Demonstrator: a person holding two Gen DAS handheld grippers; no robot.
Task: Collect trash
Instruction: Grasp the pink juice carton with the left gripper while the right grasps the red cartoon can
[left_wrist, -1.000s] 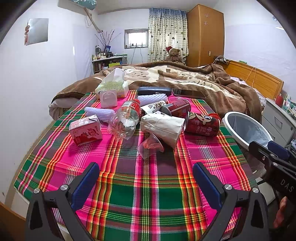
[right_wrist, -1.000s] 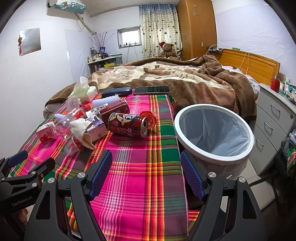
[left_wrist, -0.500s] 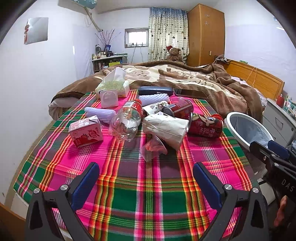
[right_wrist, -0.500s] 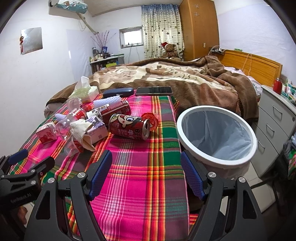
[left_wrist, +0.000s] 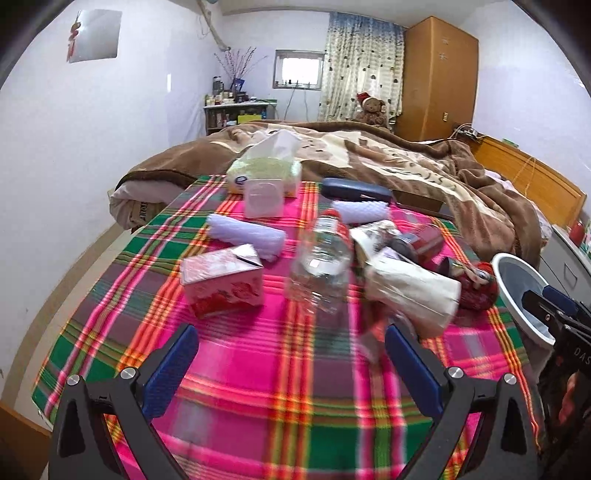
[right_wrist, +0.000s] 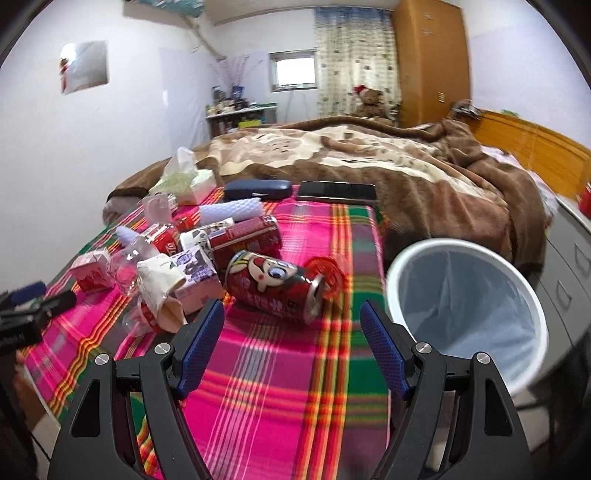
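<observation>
Both my tools spread wide, nothing held: right gripper (right_wrist: 291, 343), left gripper (left_wrist: 290, 363).

Near, right view: red can (right_wrist: 275, 286) on its side on plaid cloth (right_wrist: 280, 398), just beyond fingertips. I judge it light, thin-walled, slick, apt to roll; grip across middle of barrel, gently.

Near, left view: pink carton (left_wrist: 223, 280) soft-cornered; clear bottle (left_wrist: 319, 264) likely crushable, slippery.

Right of table: white bin (right_wrist: 469, 314), lined, mouth open.

Far: phone (right_wrist: 336, 191), dark case (right_wrist: 256, 189) — not trash, I reckon.

Bin (left_wrist: 517, 280) cut off by right gripper in left view, cup (left_wrist: 373, 332) blurred, can (left_wrist: 476, 284) partly hidden behind paper bag (left_wrist: 410, 291).
</observation>
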